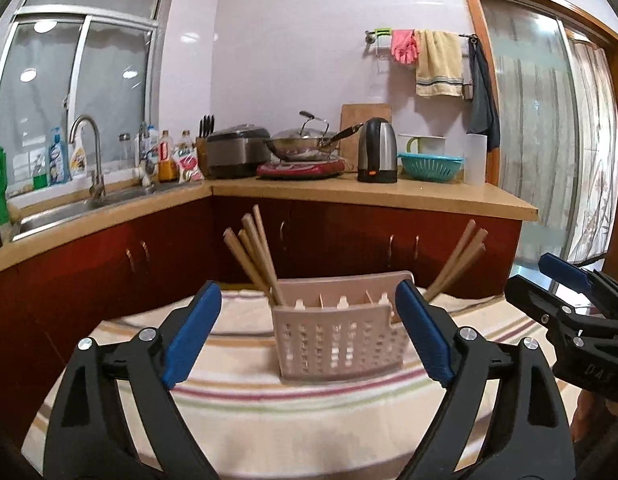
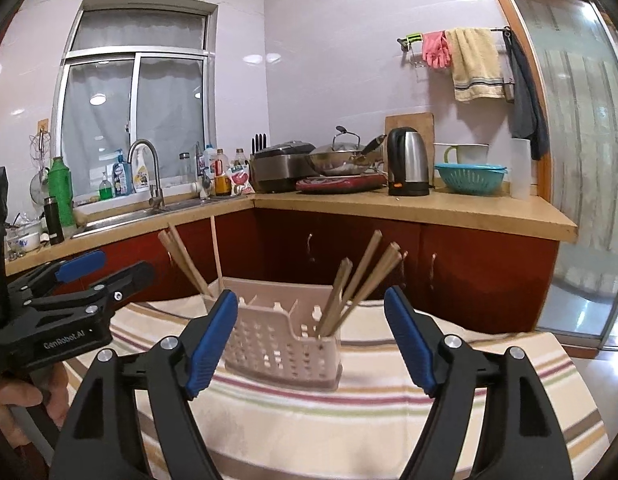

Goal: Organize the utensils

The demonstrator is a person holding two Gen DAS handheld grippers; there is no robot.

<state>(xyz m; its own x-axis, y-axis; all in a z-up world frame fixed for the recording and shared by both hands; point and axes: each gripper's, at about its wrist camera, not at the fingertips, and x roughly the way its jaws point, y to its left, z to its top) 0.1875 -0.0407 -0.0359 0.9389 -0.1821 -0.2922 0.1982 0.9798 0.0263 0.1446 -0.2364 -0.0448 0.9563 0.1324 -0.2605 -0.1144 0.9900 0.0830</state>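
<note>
Standing upright on the striped cloth [image 1: 293, 412] of the surface, a pink slotted caddy [image 1: 341, 344] holds two bunches of chopsticks: one bunch [image 1: 253, 256] leans out of its left end, another [image 1: 461, 260] out of its right end. None lie loose on the cloth that I can see.

Left claw [image 1: 309, 332]: blades wide apart, nothing between them but the caddy seen beyond; no contact. Right claw [image 2: 309, 340]: also apart, empty, caddy framed past its tips, not touched. Each claw shows at the edge of the other's view, side by side and near.

Sorting looks done or close to it; the middle slots look mostly empty, though one thin stick stands near the left bunch in the right view.

Risks, as I judge them:
- Caddy is light, tall and narrow, on soft cloth. A nudge from either blade on its near wall could tip it or slide it far.
- Both bunches lean outward well above the rim. A claw swinging across at that height would catch the sticks, lever the caddy over, or flick them onto the floor.
- Cloth hangs over the surface edge. Dragging a claw on it would pull caddy and all toward the near side.
- The two claws are near each other; a crossing move could knock them together.
</note>
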